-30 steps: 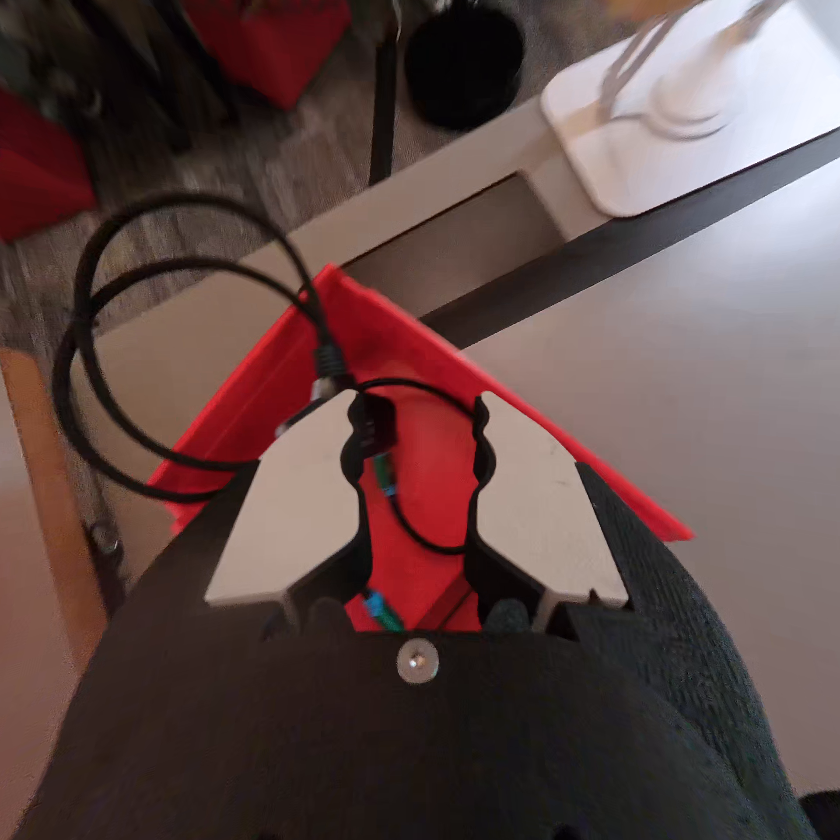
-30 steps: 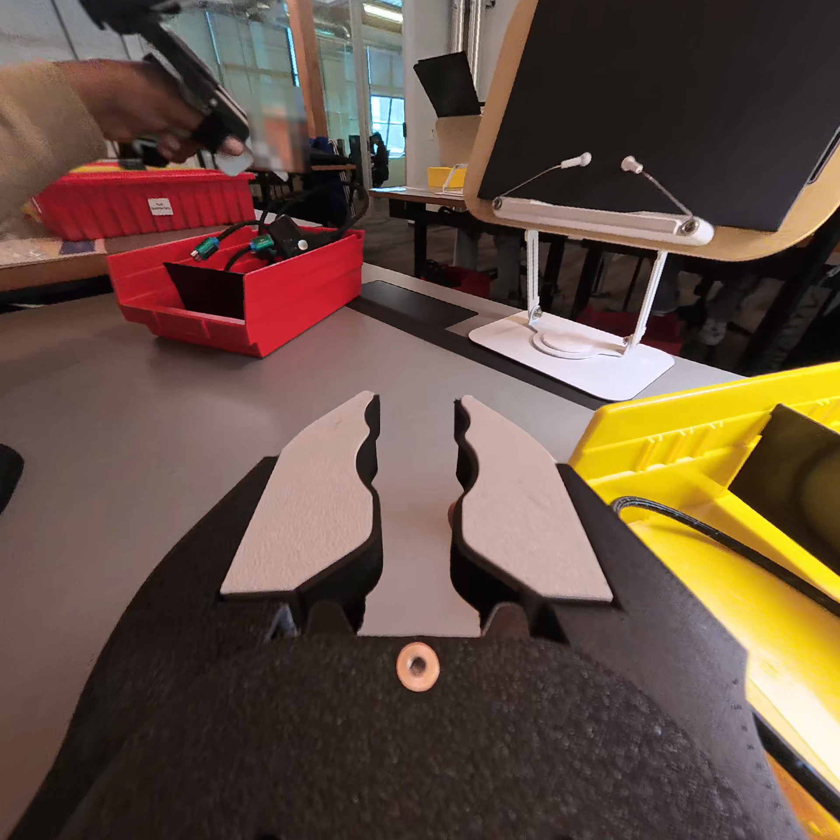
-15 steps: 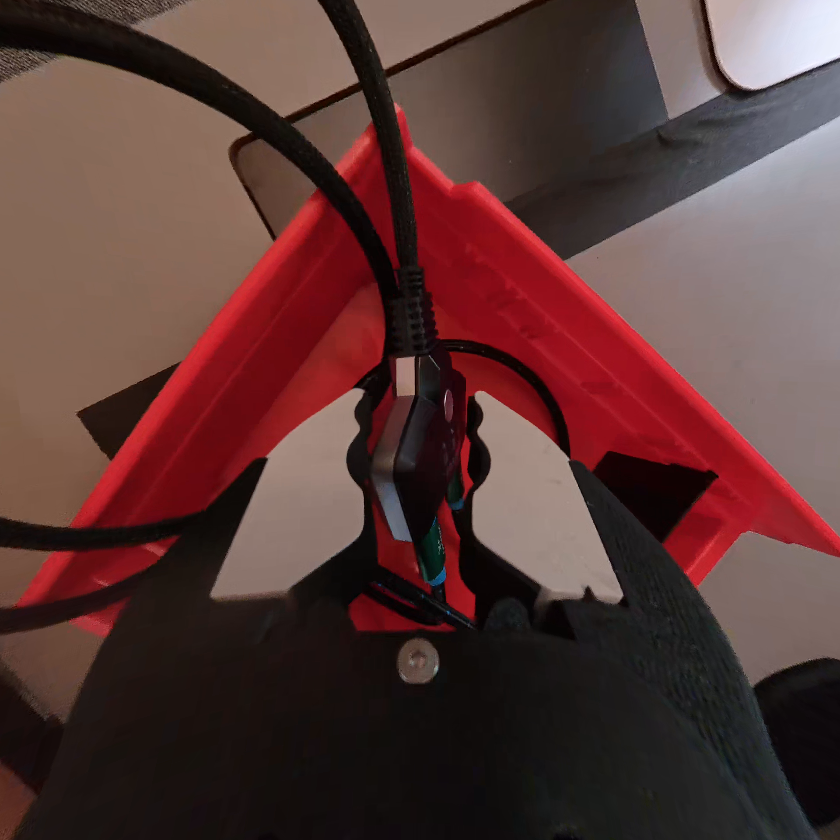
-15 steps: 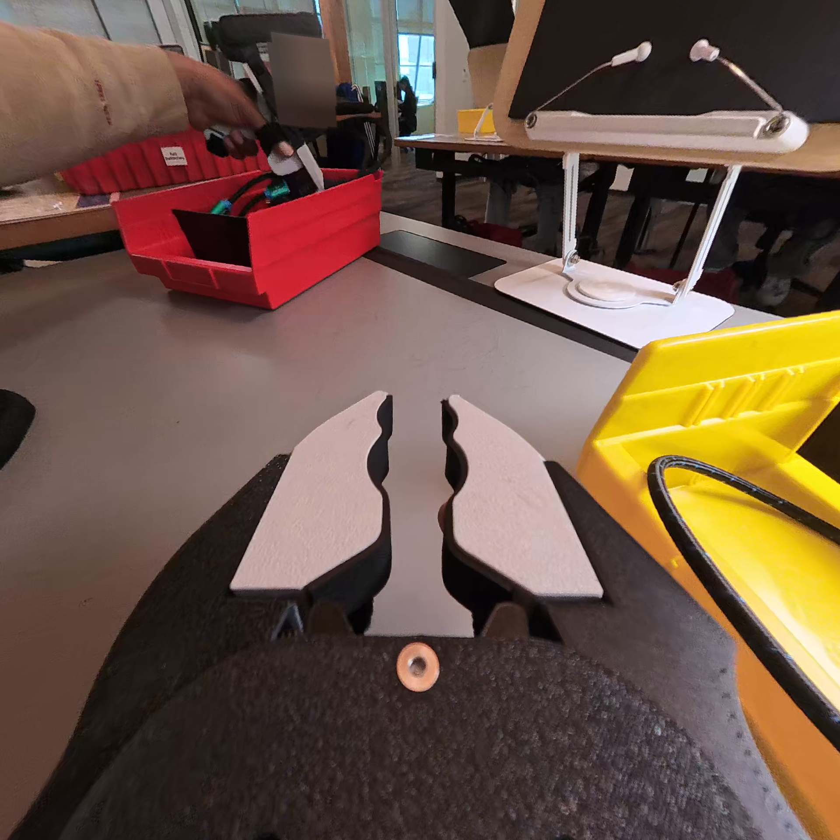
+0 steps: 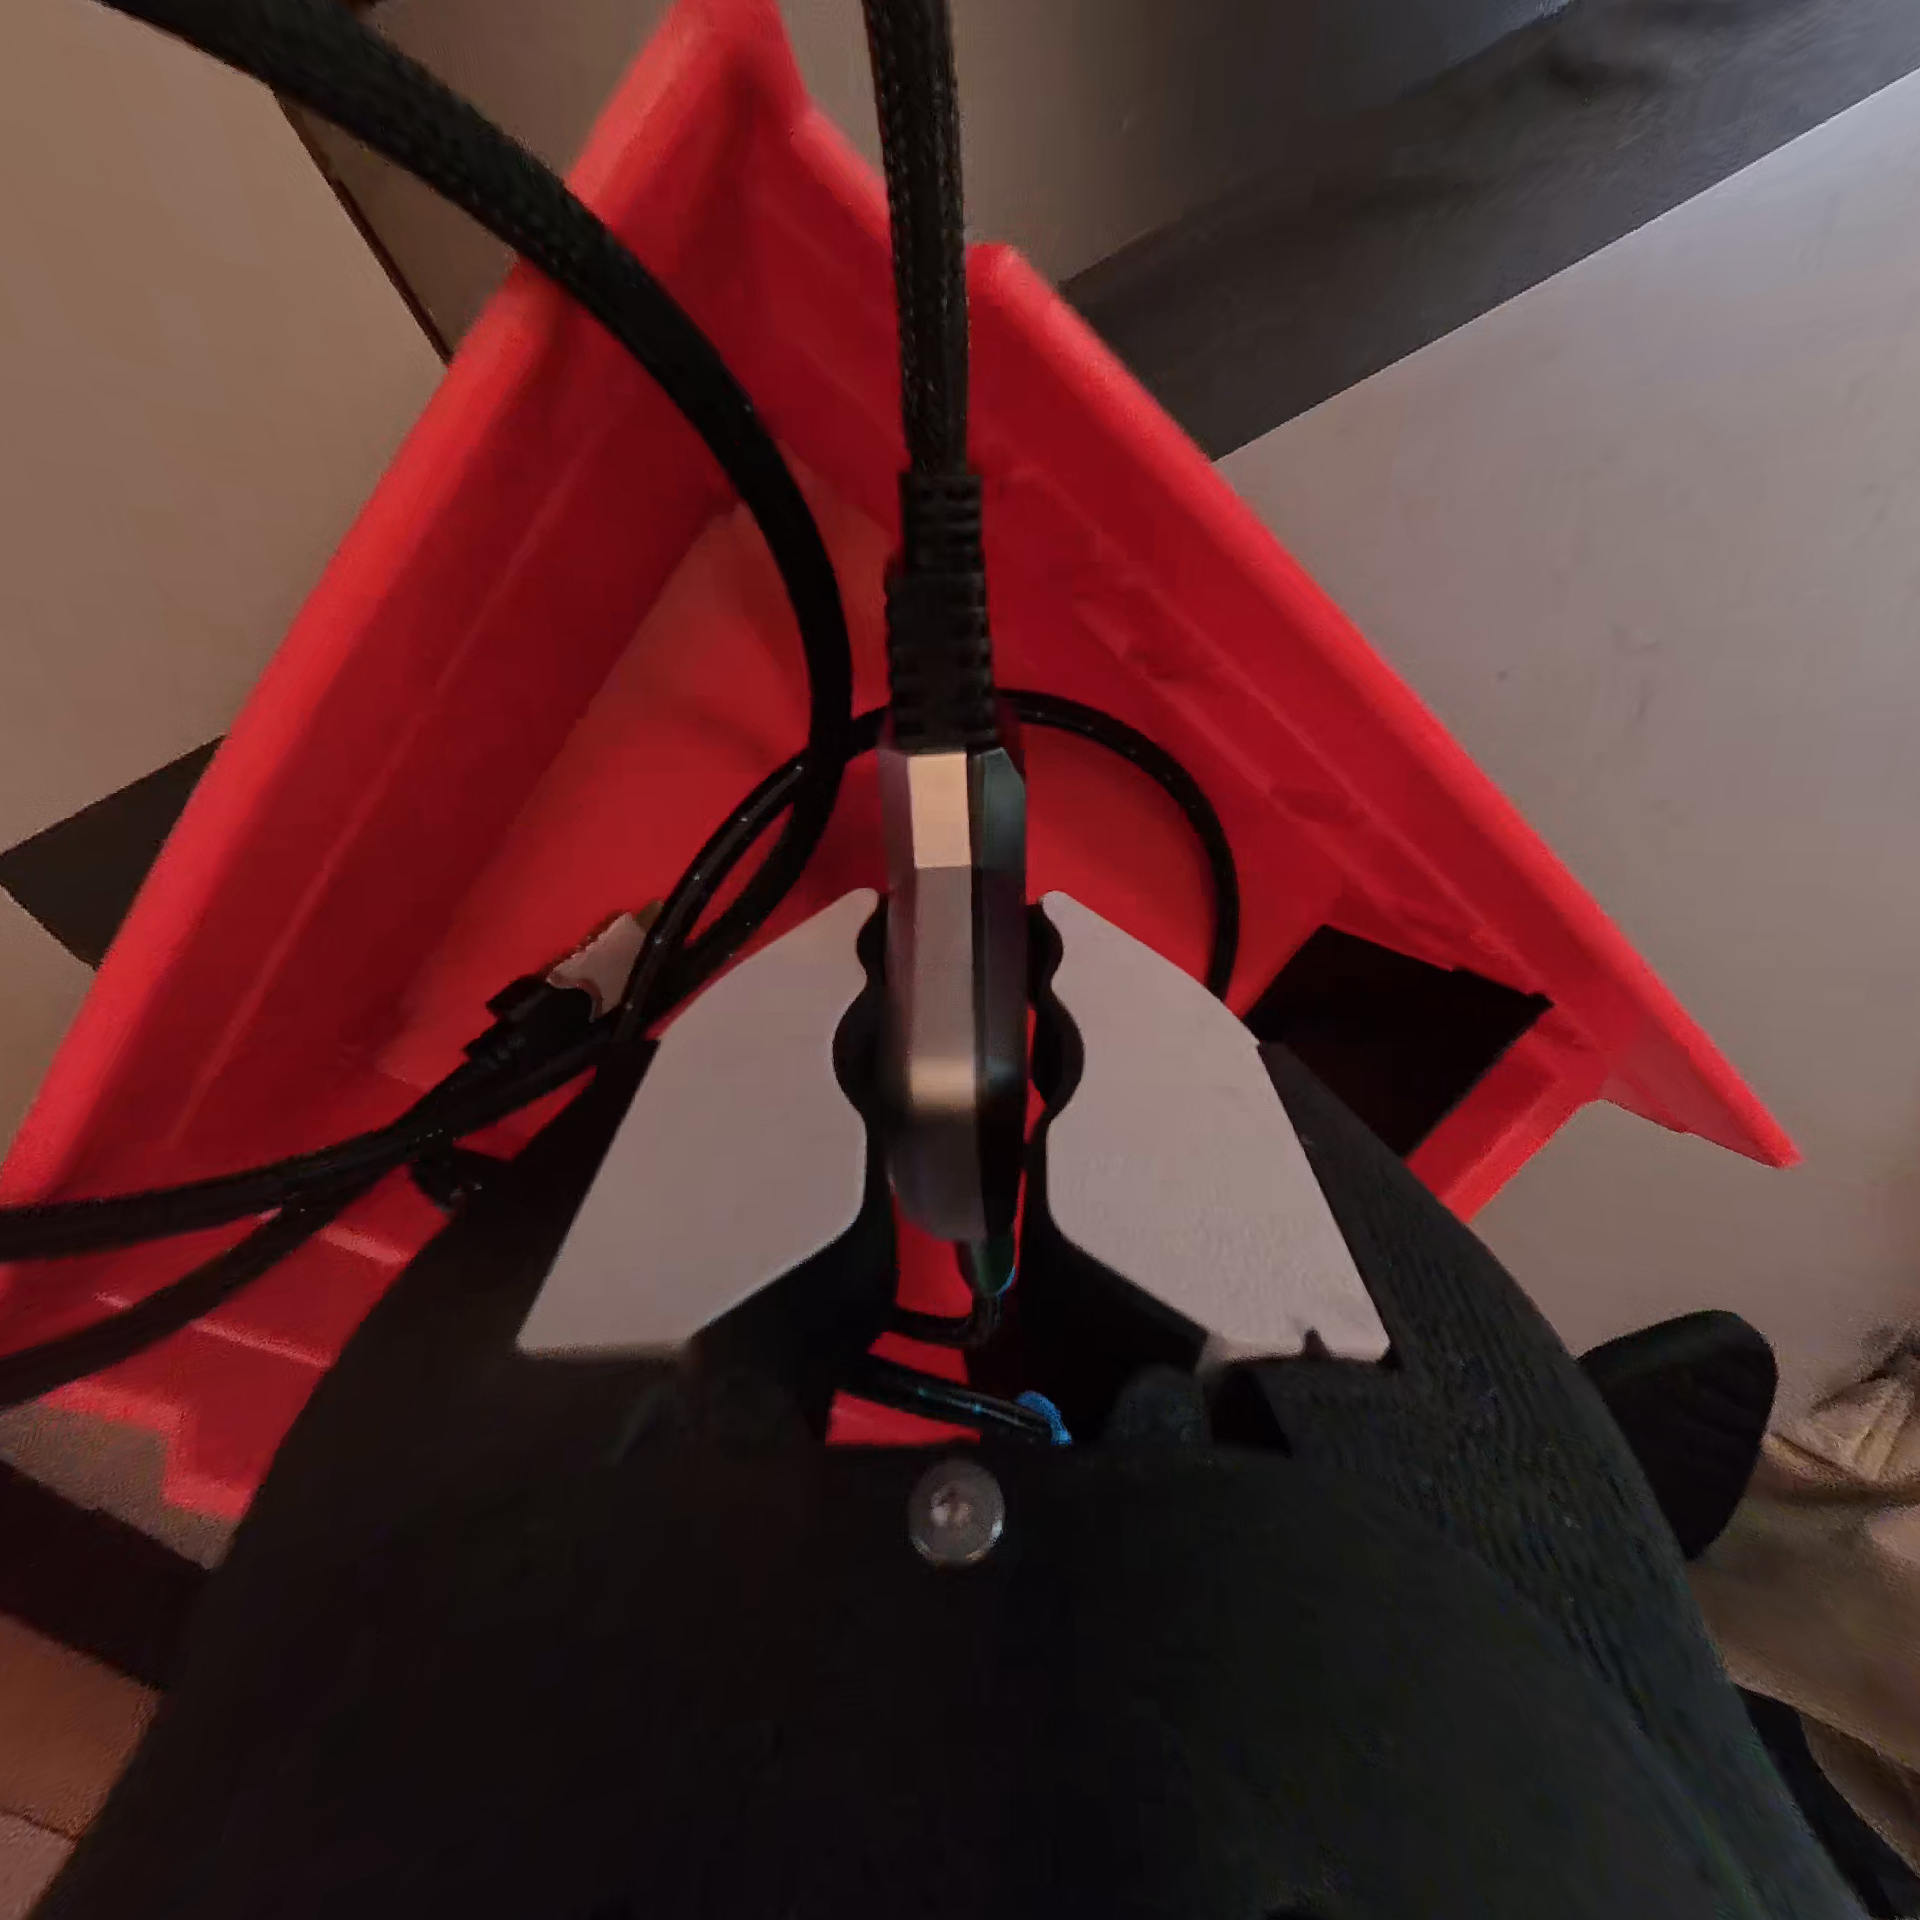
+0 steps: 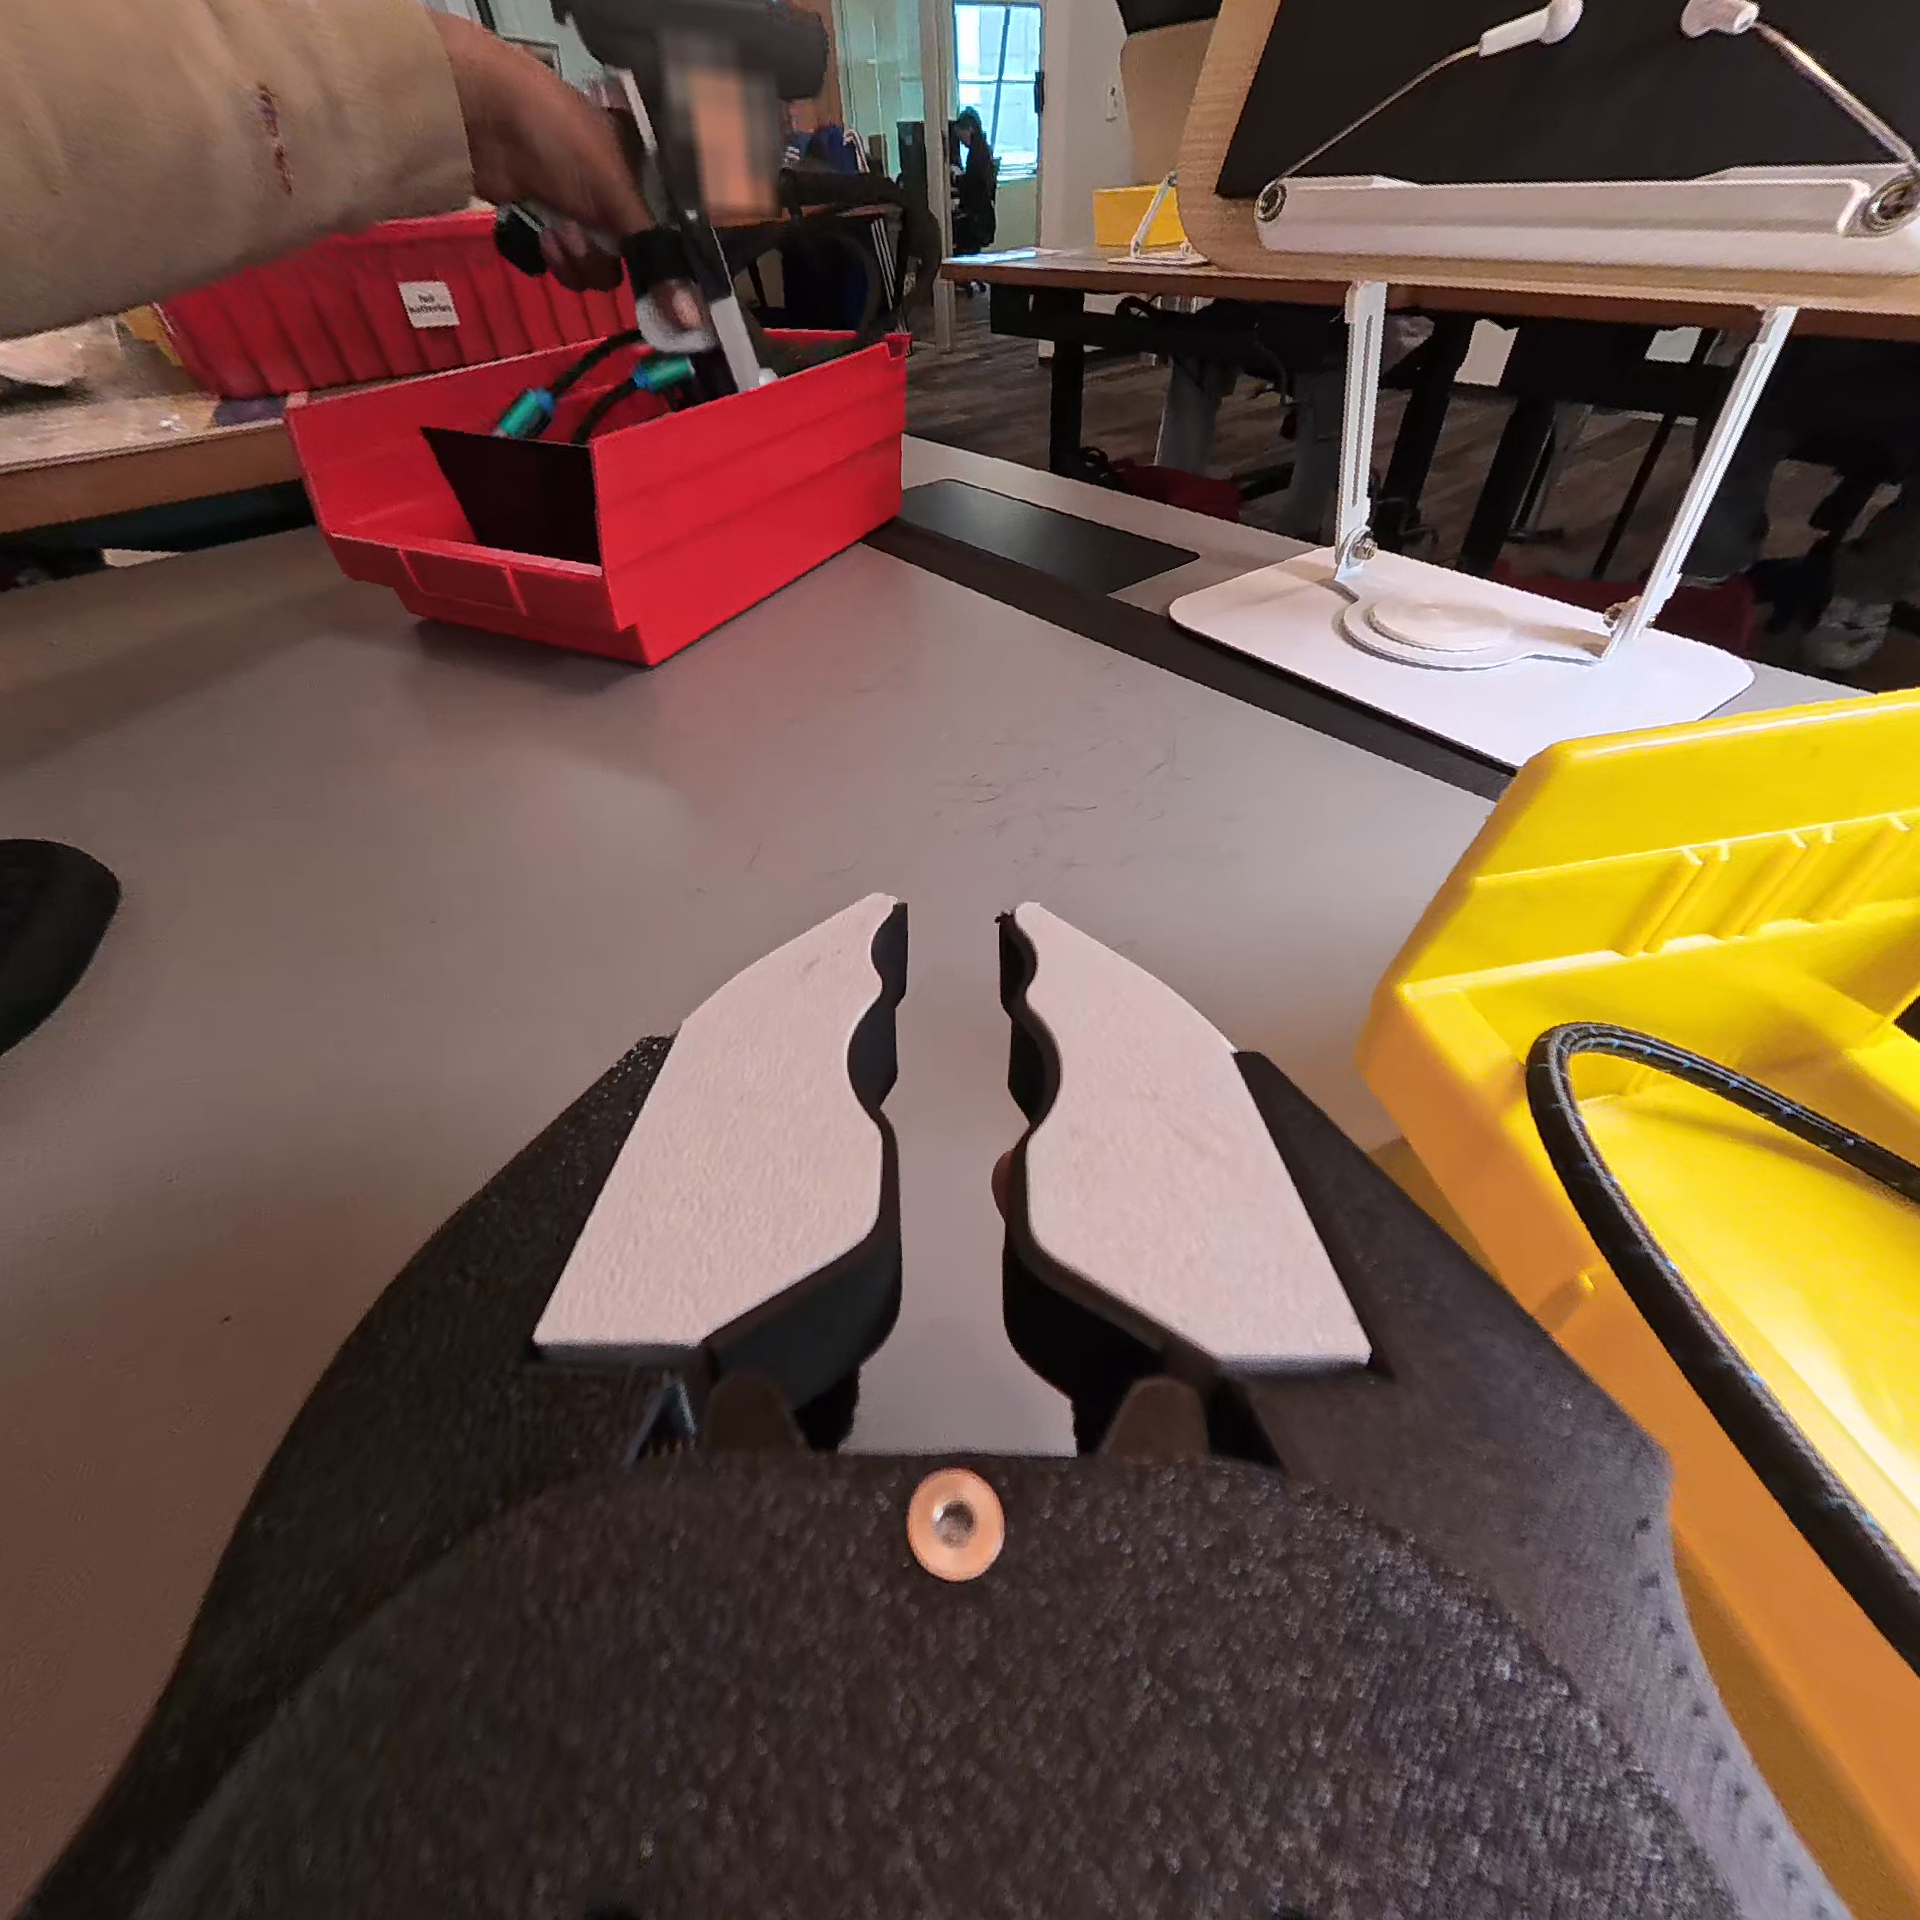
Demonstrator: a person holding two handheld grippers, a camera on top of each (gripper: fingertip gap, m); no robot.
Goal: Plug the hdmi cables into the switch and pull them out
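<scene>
My left gripper (image 5: 956, 904) reaches down into the red bin (image 5: 416, 727). Its jaws are closed on the dark and silver HDMI switch (image 5: 940, 997), which stands on edge between the pads. A black braided cable (image 5: 925, 312) is plugged into the switch's far end and runs up out of view. More black cables (image 5: 644, 977) lie in the bin. The right wrist view shows the bin (image 6: 748, 520) far left, with teal-tipped plugs (image 6: 520, 416) and the left gripper (image 6: 727, 343) in it. My right gripper (image 6: 951, 914) hovers over the grey table, nearly shut and empty.
A yellow bin (image 6: 1662, 883) with a black cable (image 6: 1590, 1195) stands close on the right. A white tablet stand (image 6: 1455, 644) is at the far right edge. A black pad (image 6: 42, 935) lies at the left. A person's sleeve (image 6: 208, 156) reaches over the red bin. The gap from one gripper's tips to the other's is roughly 50 centimetres.
My left gripper dropped into the red bin and closed on the switch, now nearer and upright. The right gripper's jaws narrowed and it shifted toward the yellow bin.
</scene>
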